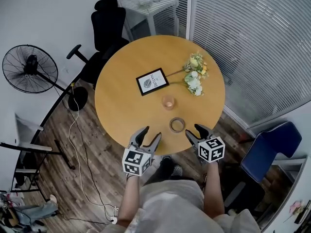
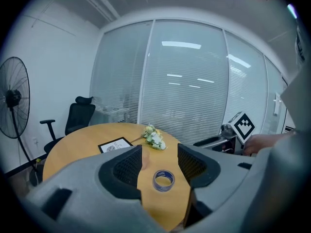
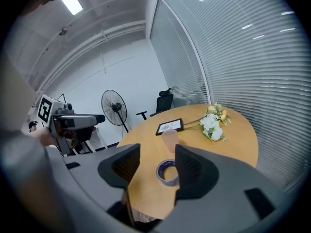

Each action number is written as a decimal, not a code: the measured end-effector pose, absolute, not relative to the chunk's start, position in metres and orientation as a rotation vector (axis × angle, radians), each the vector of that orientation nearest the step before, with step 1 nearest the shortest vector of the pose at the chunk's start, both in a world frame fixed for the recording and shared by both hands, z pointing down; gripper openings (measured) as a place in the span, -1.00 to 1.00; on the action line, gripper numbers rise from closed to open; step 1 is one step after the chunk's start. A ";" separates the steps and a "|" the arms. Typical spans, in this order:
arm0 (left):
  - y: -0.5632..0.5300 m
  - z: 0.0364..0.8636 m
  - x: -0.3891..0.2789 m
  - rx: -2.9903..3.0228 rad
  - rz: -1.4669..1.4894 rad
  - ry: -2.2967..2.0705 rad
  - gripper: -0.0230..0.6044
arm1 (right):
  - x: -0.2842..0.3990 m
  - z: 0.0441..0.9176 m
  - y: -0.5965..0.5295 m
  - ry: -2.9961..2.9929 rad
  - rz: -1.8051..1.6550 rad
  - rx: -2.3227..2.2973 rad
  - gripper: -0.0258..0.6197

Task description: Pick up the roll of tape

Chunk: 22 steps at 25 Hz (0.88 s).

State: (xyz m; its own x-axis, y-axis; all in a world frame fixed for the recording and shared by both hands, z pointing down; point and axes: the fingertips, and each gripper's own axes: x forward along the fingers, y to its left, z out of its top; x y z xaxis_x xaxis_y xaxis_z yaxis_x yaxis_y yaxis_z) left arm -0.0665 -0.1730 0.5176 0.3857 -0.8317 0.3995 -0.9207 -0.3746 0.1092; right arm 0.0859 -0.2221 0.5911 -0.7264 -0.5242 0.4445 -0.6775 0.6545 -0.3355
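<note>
The roll of tape (image 1: 177,125) lies flat on the round wooden table (image 1: 116,96), close to its near edge. It shows as a blue-edged ring (image 2: 164,180) between the jaws in the left gripper view and again (image 3: 168,172) in the right gripper view. My left gripper (image 1: 147,138) hovers open at the table's near rim, left of the roll. To the roll's right, my right gripper (image 1: 196,131) is open too. Neither touches the roll, and both hold nothing.
A small clear cup (image 1: 168,101) stands just beyond the roll. Farther back lie a framed picture (image 1: 152,81) and a bunch of flowers (image 1: 195,74). A black office chair (image 1: 106,33) and a floor fan (image 1: 29,69) stand left; a blue chair (image 1: 270,149) is right.
</note>
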 end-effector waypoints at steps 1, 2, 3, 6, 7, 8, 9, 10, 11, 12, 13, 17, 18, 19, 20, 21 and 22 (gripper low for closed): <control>-0.180 0.518 -0.069 2.343 0.401 -1.524 -0.20 | 0.084 0.593 -0.228 -2.556 0.704 0.968 -0.24; -0.186 0.518 -0.071 2.351 0.400 -1.513 -0.20 | 0.081 0.596 -0.233 -2.545 0.705 0.974 -0.24; -0.192 0.518 -0.074 2.358 0.399 -1.502 -0.20 | 0.078 0.598 -0.237 -2.534 0.706 0.979 -0.24; -0.209 0.523 -0.084 2.362 0.388 -1.480 -0.20 | 0.067 0.603 -0.252 -2.509 0.698 0.986 -0.24; -0.215 0.525 -0.087 2.362 0.384 -1.475 -0.20 | 0.063 0.605 -0.258 -2.501 0.694 0.987 -0.24; -0.221 0.527 -0.088 2.363 0.381 -1.468 -0.20 | 0.060 0.608 -0.263 -2.492 0.692 0.990 -0.24; -0.226 0.530 -0.089 2.366 0.379 -1.458 -0.20 | 0.058 0.611 -0.268 -2.482 0.691 0.994 -0.24; -0.231 0.533 -0.089 2.370 0.377 -1.445 -0.20 | 0.057 0.614 -0.272 -2.470 0.692 0.999 -0.24; -0.235 0.536 -0.089 2.374 0.377 -1.431 -0.20 | 0.055 0.618 -0.275 -2.458 0.694 1.003 -0.24; -0.240 0.539 -0.090 2.379 0.377 -1.416 -0.20 | 0.054 0.623 -0.277 -2.445 0.697 1.007 -0.24; -0.244 0.542 -0.091 2.383 0.376 -1.403 -0.20 | 0.052 0.627 -0.279 -2.432 0.700 1.010 -0.24; -0.258 0.553 -0.093 2.389 0.353 -1.358 -0.20 | 0.045 0.648 -0.284 -2.385 0.722 1.014 -0.24; -0.260 0.556 -0.092 2.391 0.349 -1.346 -0.20 | 0.043 0.654 -0.284 -2.375 0.733 1.012 -0.24; -0.261 0.560 -0.091 2.395 0.348 -1.332 -0.20 | 0.041 0.660 -0.284 -2.366 0.744 1.011 -0.24; -0.261 0.562 -0.088 2.401 0.349 -1.316 -0.20 | 0.040 0.664 -0.284 -2.359 0.755 1.012 -0.24; -0.261 0.565 -0.086 2.409 0.353 -1.298 -0.20 | 0.039 0.669 -0.284 -2.351 0.762 1.013 -0.24; -0.261 0.567 -0.082 2.419 0.355 -1.278 -0.20 | 0.038 0.673 -0.284 -2.342 0.767 1.015 -0.24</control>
State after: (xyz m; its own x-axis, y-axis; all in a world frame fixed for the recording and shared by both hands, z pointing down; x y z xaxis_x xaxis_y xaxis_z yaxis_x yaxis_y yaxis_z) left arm -0.0825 -0.2607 0.5671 0.5543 -0.7348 0.3909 -0.8311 -0.5137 0.2128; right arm 0.0379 -0.2836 0.6727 -0.6150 -0.5002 0.6095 -0.7639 0.5695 -0.3034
